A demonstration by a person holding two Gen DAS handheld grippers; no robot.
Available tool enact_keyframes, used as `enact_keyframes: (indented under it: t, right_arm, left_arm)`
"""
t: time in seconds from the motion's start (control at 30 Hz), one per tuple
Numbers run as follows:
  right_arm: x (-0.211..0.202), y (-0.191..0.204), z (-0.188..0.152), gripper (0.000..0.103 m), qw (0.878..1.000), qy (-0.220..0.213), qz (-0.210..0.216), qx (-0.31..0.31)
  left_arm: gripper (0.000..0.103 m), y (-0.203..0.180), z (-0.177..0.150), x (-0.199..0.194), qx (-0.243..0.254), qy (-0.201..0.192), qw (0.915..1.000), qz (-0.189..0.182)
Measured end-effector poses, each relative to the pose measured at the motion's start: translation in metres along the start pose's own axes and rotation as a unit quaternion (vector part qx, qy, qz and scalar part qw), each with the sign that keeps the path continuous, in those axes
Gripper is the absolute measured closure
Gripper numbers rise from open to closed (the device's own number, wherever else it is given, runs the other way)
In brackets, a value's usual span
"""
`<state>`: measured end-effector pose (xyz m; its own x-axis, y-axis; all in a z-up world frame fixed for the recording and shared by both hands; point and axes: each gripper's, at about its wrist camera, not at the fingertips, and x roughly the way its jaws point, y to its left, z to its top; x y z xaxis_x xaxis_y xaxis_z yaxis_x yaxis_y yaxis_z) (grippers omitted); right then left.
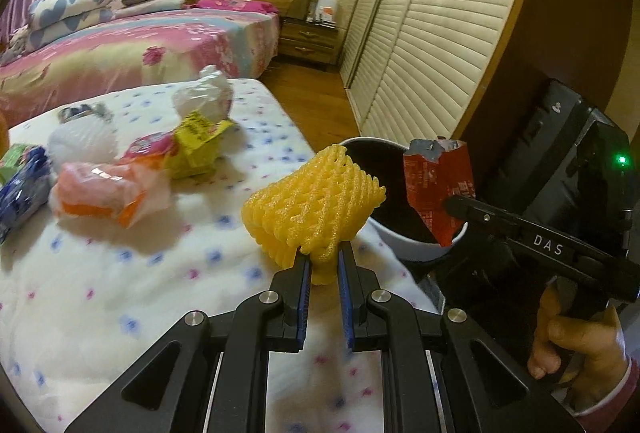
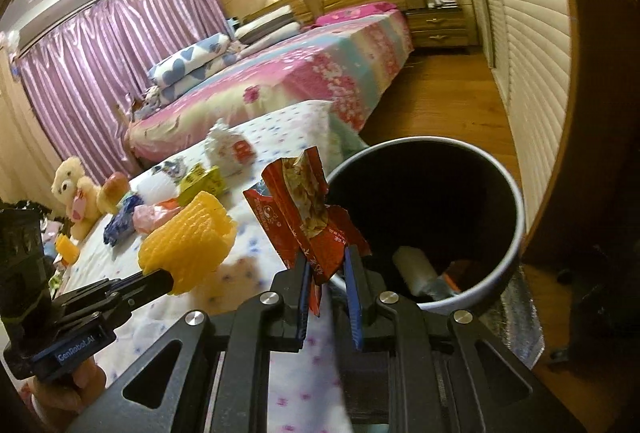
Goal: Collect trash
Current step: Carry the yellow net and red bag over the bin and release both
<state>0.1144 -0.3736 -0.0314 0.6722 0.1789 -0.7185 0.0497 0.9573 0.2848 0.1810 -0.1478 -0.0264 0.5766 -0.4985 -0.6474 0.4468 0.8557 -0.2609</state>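
Observation:
My left gripper (image 1: 323, 260) is shut on a yellow foam fruit net (image 1: 316, 201), held above the white dotted quilt close to the bin. The same net (image 2: 188, 237) shows at the left of the right wrist view. My right gripper (image 2: 326, 261) is shut on a torn red snack wrapper (image 2: 308, 209), held at the near rim of the white bin (image 2: 516, 237). In the left wrist view that wrapper (image 1: 438, 189) hangs over the bin (image 1: 400, 237). The bin's inside is dark, and a white roll (image 2: 416, 269) lies in it.
More trash lies on the quilt: an orange-and-white bag (image 1: 104, 193), a yellow wrapper (image 1: 196, 145), a crumpled white bag (image 1: 204, 97), a blue packet (image 1: 20, 189). A teddy bear (image 2: 76, 193) sits at the left. Beyond stand a pink bed (image 1: 140, 45), wooden floor and slatted wardrobe doors (image 1: 432, 45).

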Motion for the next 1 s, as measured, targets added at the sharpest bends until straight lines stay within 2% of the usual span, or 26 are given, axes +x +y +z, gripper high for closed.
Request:
enact_keyframes:
  t: [0.5, 1.0]
  right_arm:
    - [0.000, -0.040, 0.007, 0.087, 0.999, -0.005, -0.034, 0.034]
    - [0.017, -0.071, 0.023, 0.087, 0.997, 0.004, -0.047, 0.063]
  left_arm:
    - [0.091, -0.036, 0.030, 0.054, 0.040, 0.014, 0.9990, -0.014]
    - [0.091, -0.053, 0.055, 0.099, 0.054, 0.037, 0.9977, -0.017]
